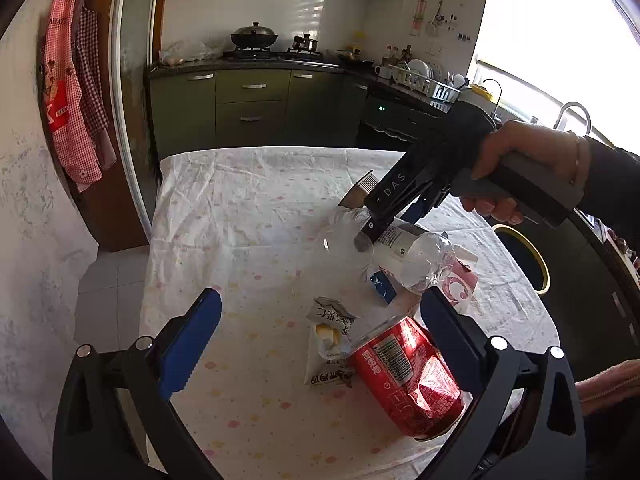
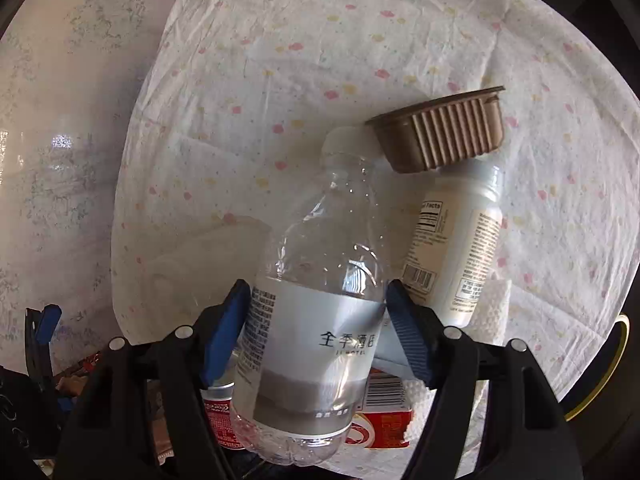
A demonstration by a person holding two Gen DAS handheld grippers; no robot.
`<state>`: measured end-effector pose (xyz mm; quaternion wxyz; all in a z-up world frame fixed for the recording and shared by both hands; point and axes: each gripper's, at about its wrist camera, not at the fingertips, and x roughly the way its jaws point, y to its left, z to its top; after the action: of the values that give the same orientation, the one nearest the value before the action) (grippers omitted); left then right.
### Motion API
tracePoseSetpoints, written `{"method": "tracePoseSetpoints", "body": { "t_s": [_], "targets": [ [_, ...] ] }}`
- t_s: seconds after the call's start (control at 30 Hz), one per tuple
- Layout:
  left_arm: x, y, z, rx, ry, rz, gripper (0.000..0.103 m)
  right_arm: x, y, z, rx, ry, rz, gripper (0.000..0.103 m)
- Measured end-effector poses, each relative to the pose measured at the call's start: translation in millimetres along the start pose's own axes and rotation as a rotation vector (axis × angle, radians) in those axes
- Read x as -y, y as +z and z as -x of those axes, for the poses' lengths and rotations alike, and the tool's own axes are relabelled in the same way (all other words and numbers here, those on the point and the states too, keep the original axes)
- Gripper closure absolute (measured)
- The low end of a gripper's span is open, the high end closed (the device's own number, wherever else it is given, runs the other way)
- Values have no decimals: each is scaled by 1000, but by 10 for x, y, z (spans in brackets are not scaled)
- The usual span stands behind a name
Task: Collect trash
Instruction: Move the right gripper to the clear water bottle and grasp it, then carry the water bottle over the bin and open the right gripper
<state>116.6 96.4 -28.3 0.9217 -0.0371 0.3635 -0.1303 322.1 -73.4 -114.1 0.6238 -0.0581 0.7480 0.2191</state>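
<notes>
Here, right gripper [image 2: 316, 336]: fingers clamped on a clear, capped water bottle [image 2: 308, 344] with grey label.
Left gripper [image 1: 320, 344]: fingers spread beside a dented red can [image 1: 408, 380].

The clear water bottle [image 2: 308, 344] carries a grey label reading "全季酒店". The white bottle [image 2: 456, 248] beside it shows "Facts" above a barcode. "DAS" runs along the right tongs [image 1: 394, 190]. The red can's [image 1: 408, 380] print isn't legible.
</notes>
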Motion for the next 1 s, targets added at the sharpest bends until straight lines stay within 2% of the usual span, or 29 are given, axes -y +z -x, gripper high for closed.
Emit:
{"method": "tracePoseSetpoints", "body": {
  "t_s": [0.3,0.77,0.87,1.0],
  "targets": [
    [85,21,12,1,-3,-9,5,4,-65,14,10,-4,38,38],
    [253,45,-2,-1,-11,-40,5,139,-546,584,136,87,95,39],
    [307,63,-7,-2,-16,-53,5,287,-676,739,175,103,76,39],
    [412,92,-19,-1,-28,-75,5,742,-932,900,233,121,2,39]
  ]
}}
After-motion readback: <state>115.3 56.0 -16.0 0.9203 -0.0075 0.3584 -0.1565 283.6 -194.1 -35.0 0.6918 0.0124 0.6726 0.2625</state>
